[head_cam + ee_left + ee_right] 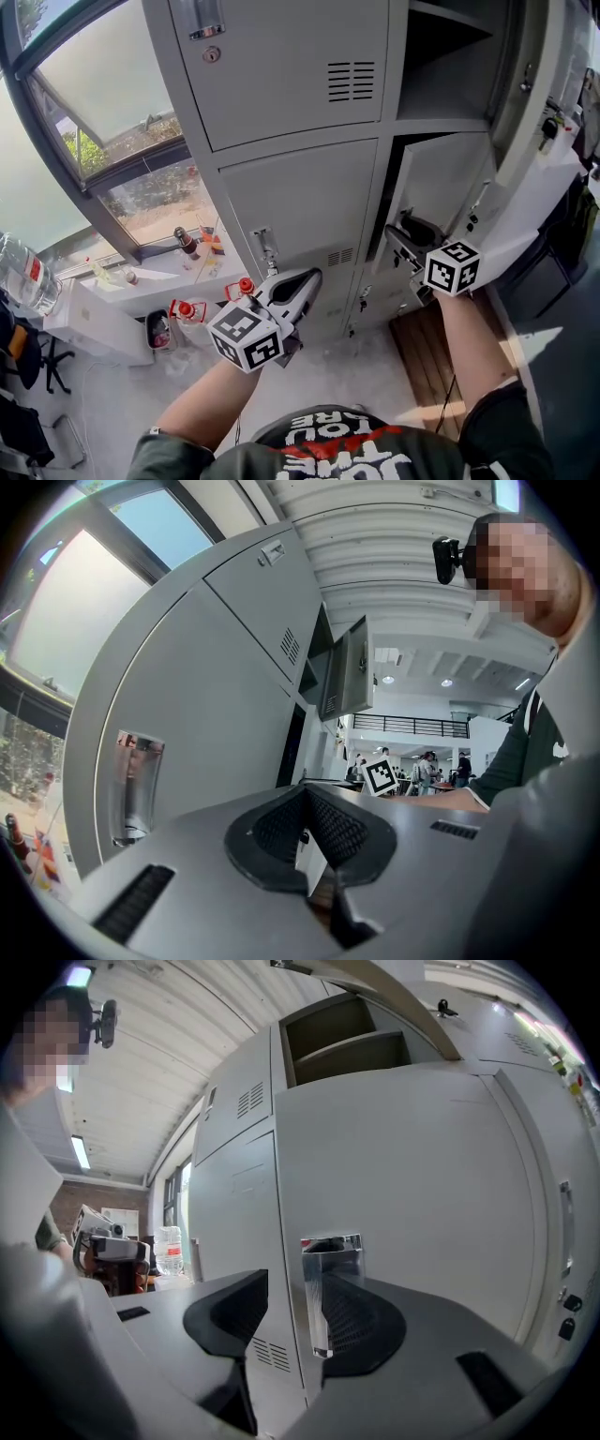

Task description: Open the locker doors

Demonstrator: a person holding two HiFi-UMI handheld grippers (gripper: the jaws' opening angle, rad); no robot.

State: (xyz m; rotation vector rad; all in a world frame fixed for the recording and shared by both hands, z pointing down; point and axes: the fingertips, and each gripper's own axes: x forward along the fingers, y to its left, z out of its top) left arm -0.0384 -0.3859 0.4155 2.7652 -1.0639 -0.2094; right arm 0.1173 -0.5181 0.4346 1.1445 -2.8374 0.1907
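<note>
The grey lockers stand in two columns. In the right column the middle door is ajar, and my right gripper is at its free edge. The right gripper view shows that gripper open, its jaws straddling the door's edge, with the chrome handle against the right pad. My left gripper is shut, holds nothing, and hovers just below the handle of the closed middle left door. From the left gripper, that handle lies off to the left.
The top right locker stands open, its door swung out to the right. The upper left door is closed. A window sill with bottles and a large water jug are on the left. A wooden panel lies on the floor.
</note>
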